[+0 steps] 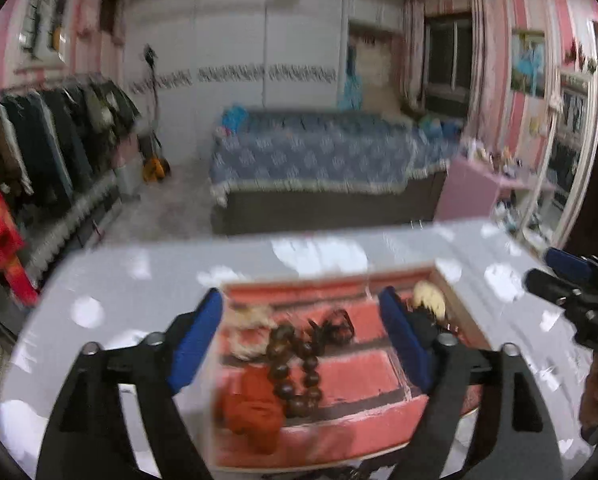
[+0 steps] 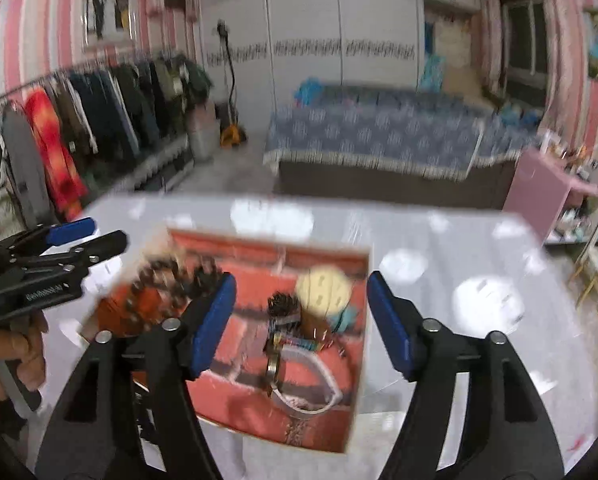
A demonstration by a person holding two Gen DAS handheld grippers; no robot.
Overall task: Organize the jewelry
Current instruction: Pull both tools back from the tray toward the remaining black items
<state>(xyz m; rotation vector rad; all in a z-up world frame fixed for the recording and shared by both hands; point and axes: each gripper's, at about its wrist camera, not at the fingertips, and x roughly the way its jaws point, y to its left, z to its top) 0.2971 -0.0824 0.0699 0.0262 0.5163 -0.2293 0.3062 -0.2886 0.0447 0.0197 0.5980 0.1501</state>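
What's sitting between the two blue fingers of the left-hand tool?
In the left wrist view, the dark bead bracelet in the red-lined box shows between the open left gripper's fingers, with an orange piece beside it.

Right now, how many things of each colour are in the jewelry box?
Dark brown: 1, the bead bracelet
Orange: 1, the orange bundle
Cream: 1, the cream round piece
Silvery: 1, the metal band
Total: 4 clear things in the box; the rest is too blurred to count.

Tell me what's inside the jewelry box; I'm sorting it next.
Inside the jewelry box: a dark beaded bracelet, an orange item, a cream round piece and a metal ring. Anything beneath them is hidden.
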